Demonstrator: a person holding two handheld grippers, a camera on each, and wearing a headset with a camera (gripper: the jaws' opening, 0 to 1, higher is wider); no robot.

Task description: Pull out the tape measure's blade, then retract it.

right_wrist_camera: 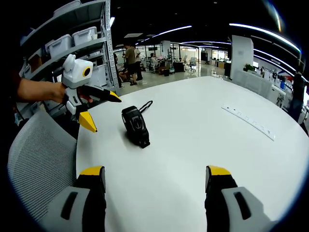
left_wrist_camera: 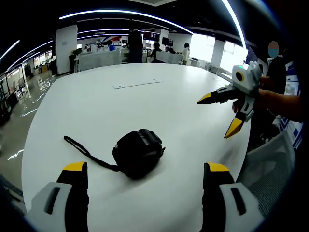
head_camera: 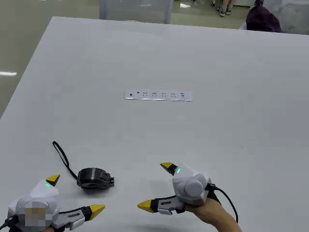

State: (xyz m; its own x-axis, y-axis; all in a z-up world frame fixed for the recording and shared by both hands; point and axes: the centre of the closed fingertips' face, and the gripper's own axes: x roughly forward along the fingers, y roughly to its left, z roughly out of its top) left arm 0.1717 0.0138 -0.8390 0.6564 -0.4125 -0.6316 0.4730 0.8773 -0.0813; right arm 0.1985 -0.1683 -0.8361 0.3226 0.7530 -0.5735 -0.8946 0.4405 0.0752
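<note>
A black tape measure [head_camera: 94, 178] lies on the white table [head_camera: 159, 63] near its front edge, its black wrist strap [head_camera: 62, 157] trailing back and left; no blade is out. My left gripper [head_camera: 75, 195] sits just left of and in front of it, jaws open and empty. In the left gripper view the tape measure [left_wrist_camera: 138, 152] lies a short way ahead of the open gripper [left_wrist_camera: 146, 168]. My right gripper [head_camera: 156, 186] hovers to the right of the case, open, a hand's width away. In the right gripper view the tape measure [right_wrist_camera: 135, 125] rests ahead to the left.
A white power strip [head_camera: 158, 95] is set flat into the table's middle. A grey mesh chair [right_wrist_camera: 36, 159] stands at the near table edge. Shelving with bins [right_wrist_camera: 72, 38] and people in an office stand beyond the table.
</note>
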